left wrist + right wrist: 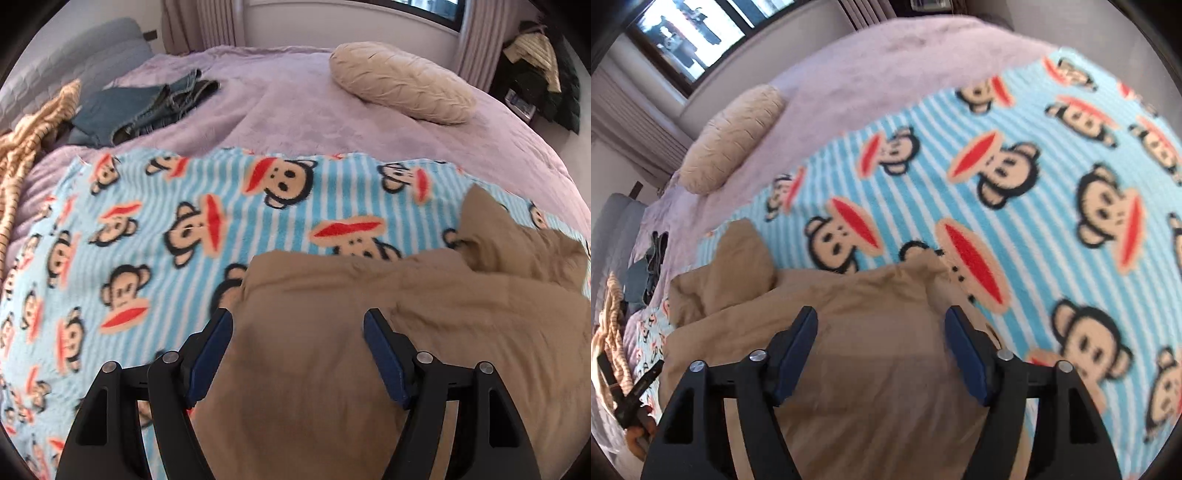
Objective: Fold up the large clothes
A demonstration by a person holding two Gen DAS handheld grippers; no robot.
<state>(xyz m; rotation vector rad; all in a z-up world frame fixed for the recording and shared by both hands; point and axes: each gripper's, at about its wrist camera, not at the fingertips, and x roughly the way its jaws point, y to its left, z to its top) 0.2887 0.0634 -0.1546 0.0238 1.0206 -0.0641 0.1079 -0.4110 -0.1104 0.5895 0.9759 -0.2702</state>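
So the bed (295, 103) is carrying everything here. A monkey-print blanket (147, 229) is lying spread across the near part of it, and the garment (332, 350) is sitting on top of that blanket, bunched toward its near edge. In the left wrist view a pillow (402, 83) is resting farther back on the right, a pile of jeans (147, 107) is lying back left, and a striped cloth (26, 140) is hanging out at the far left edge. Both hand-held grippers are hovering over the garment, left hand-held gripper (298, 325) and right hand-held gripper (881, 321).
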